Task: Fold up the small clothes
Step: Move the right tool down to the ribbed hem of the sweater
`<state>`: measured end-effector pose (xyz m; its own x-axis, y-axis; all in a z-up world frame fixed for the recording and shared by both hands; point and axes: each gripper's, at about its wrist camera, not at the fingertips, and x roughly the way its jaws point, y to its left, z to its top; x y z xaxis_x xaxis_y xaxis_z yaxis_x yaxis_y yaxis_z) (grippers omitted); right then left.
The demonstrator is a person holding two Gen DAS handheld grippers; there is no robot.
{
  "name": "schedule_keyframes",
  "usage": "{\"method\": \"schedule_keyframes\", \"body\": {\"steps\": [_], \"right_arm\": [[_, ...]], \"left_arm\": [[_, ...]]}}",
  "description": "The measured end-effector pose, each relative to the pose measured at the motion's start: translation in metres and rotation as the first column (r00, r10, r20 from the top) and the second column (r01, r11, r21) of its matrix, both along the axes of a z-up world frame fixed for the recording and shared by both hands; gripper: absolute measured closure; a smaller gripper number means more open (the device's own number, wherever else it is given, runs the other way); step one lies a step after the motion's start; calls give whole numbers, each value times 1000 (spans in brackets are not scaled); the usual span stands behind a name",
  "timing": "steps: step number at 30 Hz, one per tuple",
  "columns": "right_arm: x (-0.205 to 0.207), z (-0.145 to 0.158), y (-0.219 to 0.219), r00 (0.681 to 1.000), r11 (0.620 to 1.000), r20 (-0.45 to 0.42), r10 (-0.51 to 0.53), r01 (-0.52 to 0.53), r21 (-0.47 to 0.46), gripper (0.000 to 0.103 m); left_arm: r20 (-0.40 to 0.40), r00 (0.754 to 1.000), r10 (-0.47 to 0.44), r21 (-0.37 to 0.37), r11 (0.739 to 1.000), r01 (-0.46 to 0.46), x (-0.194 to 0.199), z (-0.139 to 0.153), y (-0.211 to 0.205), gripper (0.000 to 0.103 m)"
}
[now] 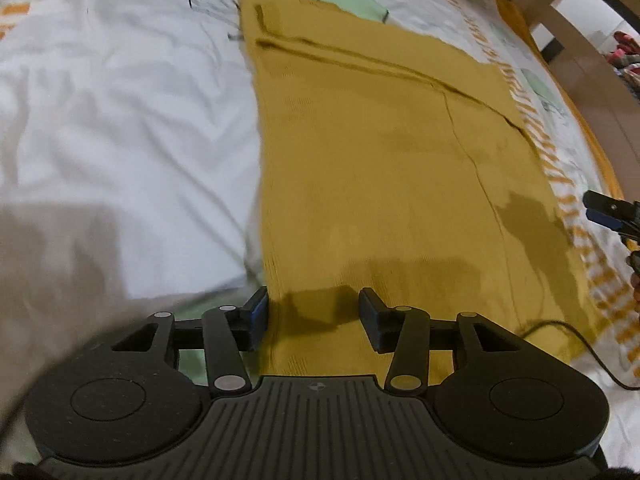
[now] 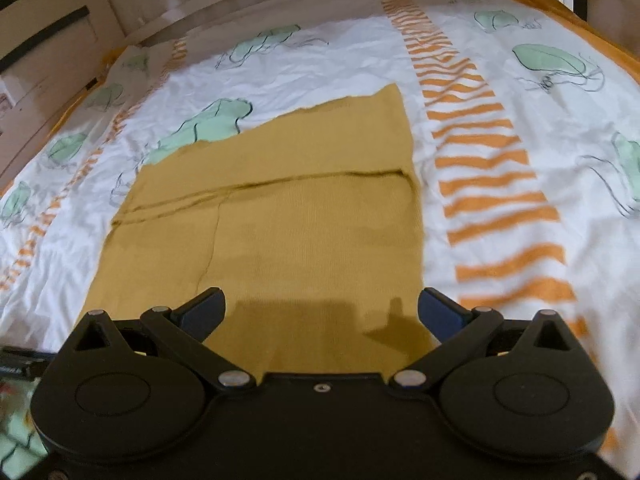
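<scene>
Printed bedsheet (image 2: pixel 500 240) under a flat mustard garment (image 2: pixel 312 220).
Left gripper (image 1: pixel 314 312) and right gripper (image 2: pixel 320 308) hover spread apart at its near edge; uneven pinches could skew the fold.

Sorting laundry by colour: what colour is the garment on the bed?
Mustard yellow garment, plain; clearest in right wrist view.

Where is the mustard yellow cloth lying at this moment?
In both wrist views the mustard yellow cloth lies flat on the printed bedsheet, straight ahead of the two open tools, left and right.
</scene>
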<state>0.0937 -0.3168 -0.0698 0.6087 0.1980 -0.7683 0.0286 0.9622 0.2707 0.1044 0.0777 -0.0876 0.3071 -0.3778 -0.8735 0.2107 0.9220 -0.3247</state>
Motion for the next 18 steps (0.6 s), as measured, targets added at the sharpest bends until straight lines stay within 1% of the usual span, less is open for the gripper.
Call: {"method": "schedule_keyframes", "body": {"steps": [3,5,7,10,12,15,18], "right_arm": [[-16,6,-10,999,1000,-53,9,-8,13,1],[-23,6,-17,994,999,-108,10,-6,34,1],[-30,3,-23,984,998,-175,9,3,69,1],[-39,-4,-34,968,992,-252,11,21,123,1],[-46,-9,-41,958,989,-288,-11,54,141,1],[-55,-17,-49,948,979,-319,-12,76,190,1],[-59,-22,-45,947,978,-320,22,47,206,1]], "left_arm": [[-2,1000,-8,-7,1000,8,-15,-2,1,57],[5,1000,-25,-8,1000,25,-21,-1,1,56],[11,999,-42,-8,999,42,-26,-1,1,54],[28,997,-69,-4,998,69,-34,-1,-1,50],[36,996,-83,4,997,83,-37,-1,-4,48],[40,994,-97,7,995,97,-38,-3,-6,44],[35,996,-86,-8,996,86,-38,-6,-5,42]]}}
